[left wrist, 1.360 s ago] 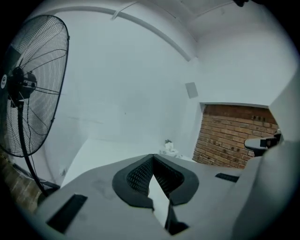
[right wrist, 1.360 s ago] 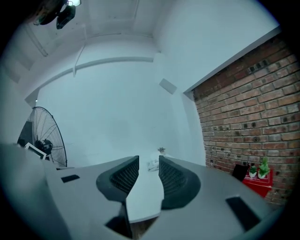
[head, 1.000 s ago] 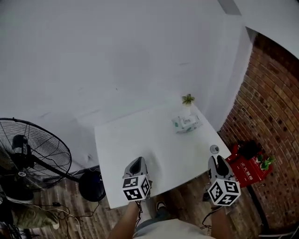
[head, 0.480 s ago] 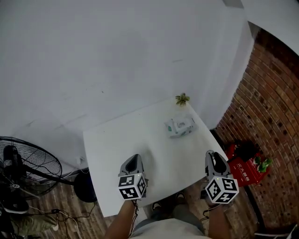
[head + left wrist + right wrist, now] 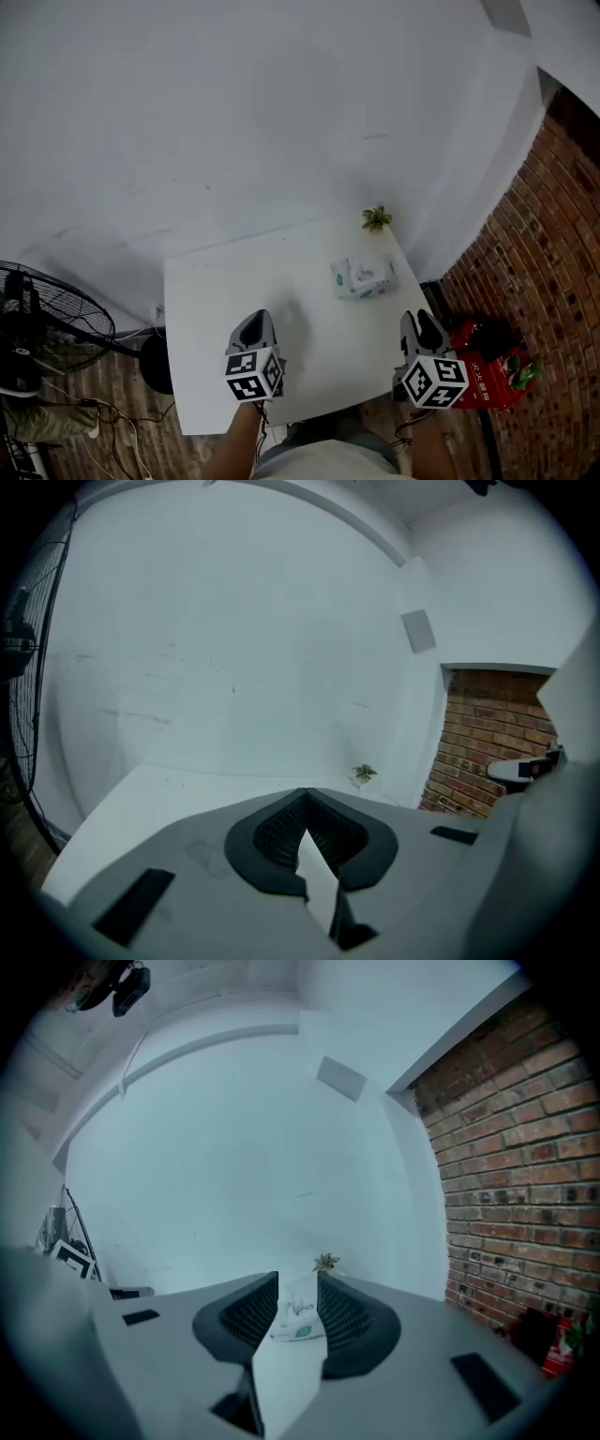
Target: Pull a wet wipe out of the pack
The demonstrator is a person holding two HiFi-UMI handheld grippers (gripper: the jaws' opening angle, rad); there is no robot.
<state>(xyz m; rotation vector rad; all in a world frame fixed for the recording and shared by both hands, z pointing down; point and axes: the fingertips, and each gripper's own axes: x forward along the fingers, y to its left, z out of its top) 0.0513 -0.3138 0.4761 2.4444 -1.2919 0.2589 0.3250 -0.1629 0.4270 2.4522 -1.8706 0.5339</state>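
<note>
White table [image 5: 216,291] fills the middle, with a floor fan [image 5: 37,319] off its left side. Left gripper [image 5: 255,324] hovers over the near edge, jaws pinched together on nothing. Right gripper [image 5: 415,324] is at the near right corner, jaws parted and empty. Wet wipe pack [image 5: 362,278] lies far right on the table, well apart from both, with a small plant [image 5: 377,218] at the back corner beyond it

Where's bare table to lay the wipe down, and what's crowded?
The left half of the table is bare, from its left edge across to the wet wipe pack. The near strip between the left hand-held gripper and right hand-held gripper is free too. Only the far right corner is crowded: pack and small plant sit close.
</note>
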